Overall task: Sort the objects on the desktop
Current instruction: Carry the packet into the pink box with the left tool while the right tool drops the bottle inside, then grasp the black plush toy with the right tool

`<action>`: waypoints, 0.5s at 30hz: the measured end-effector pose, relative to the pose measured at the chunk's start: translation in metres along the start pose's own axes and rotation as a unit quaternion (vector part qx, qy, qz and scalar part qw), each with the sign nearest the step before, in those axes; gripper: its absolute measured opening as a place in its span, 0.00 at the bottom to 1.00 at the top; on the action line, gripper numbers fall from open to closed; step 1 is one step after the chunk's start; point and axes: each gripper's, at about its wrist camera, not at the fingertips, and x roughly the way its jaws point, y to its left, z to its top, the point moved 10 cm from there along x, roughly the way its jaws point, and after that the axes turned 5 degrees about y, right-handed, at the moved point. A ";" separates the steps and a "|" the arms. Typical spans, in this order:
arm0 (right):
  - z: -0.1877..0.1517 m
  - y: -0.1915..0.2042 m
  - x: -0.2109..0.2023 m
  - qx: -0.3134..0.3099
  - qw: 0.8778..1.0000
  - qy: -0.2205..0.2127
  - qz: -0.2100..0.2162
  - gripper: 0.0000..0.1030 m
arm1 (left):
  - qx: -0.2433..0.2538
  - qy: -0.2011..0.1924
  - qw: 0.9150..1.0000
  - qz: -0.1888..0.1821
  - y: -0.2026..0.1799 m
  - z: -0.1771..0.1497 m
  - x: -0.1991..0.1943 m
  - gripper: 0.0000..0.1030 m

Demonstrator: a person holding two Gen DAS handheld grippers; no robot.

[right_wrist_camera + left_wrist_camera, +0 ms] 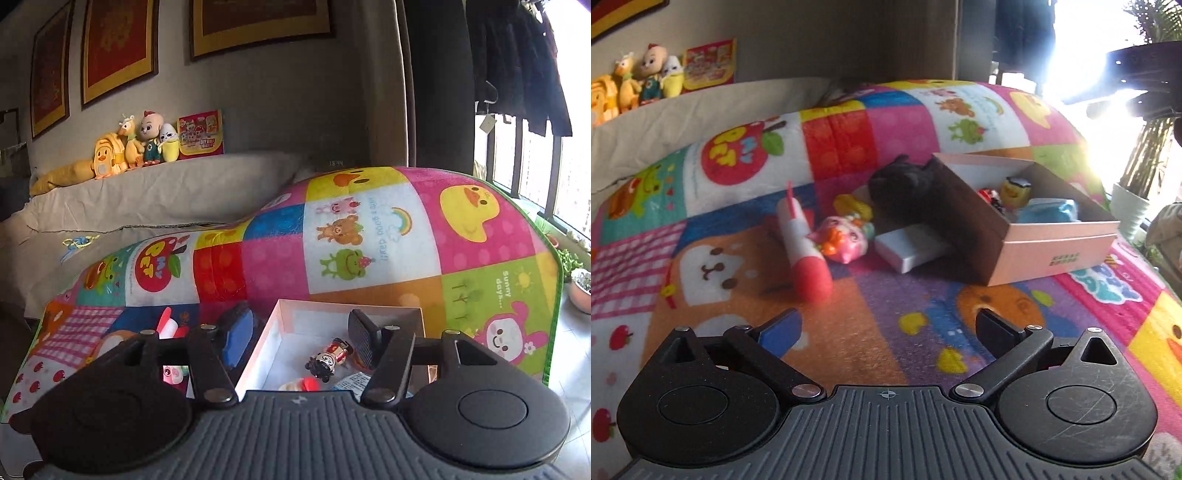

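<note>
Both grippers empty, toys waiting beside the box on the patchwork mat.

Starting at the left, the left gripper [886, 332] hangs low over the mat [849, 140], jaws spread wide with nothing between them. Ahead of it lies a red and white tube [803, 243], then a pink toy [842, 238] just beside it, a yellow toy [853, 207] behind, and a white block [908, 248] touching the box's dark wall. Moving right, the pink box [1056, 251] holds a yellow figure [1015, 190] and a blue pouch [1047, 211]. Over on the right wrist view, the right gripper [295, 336] sits above the box [280, 325], jaws partly apart and gripping nothing, a small red and black figure [330, 358] lying inside below them.
</note>
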 end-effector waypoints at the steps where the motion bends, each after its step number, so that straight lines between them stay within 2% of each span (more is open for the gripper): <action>1: -0.003 0.005 0.005 -0.007 1.000 0.007 0.000 0.56 | -0.004 -0.003 1.000 0.009 0.006 0.000 0.001 1.00; 4: -0.010 0.025 0.025 -0.038 0.999 0.033 0.000 0.56 | -0.031 -0.011 0.999 0.011 0.019 0.000 0.003 1.00; 7: -0.010 0.053 0.055 -0.059 0.996 0.068 0.020 0.56 | -0.043 -0.010 0.999 0.007 0.023 -0.004 0.008 1.00; 9: -0.008 0.074 0.086 -0.076 0.992 0.101 0.026 0.65 | -0.045 0.002 0.999 -0.003 0.023 -0.009 0.013 1.00; 12: -0.001 0.098 0.135 -0.135 0.985 0.110 -0.013 0.69 | -0.058 -0.007 0.998 -0.016 0.025 -0.010 0.011 1.00; 15: 0.000 0.120 0.179 -0.213 0.970 0.104 -0.057 0.69 | -0.074 -0.009 0.997 -0.024 0.028 -0.011 0.011 1.00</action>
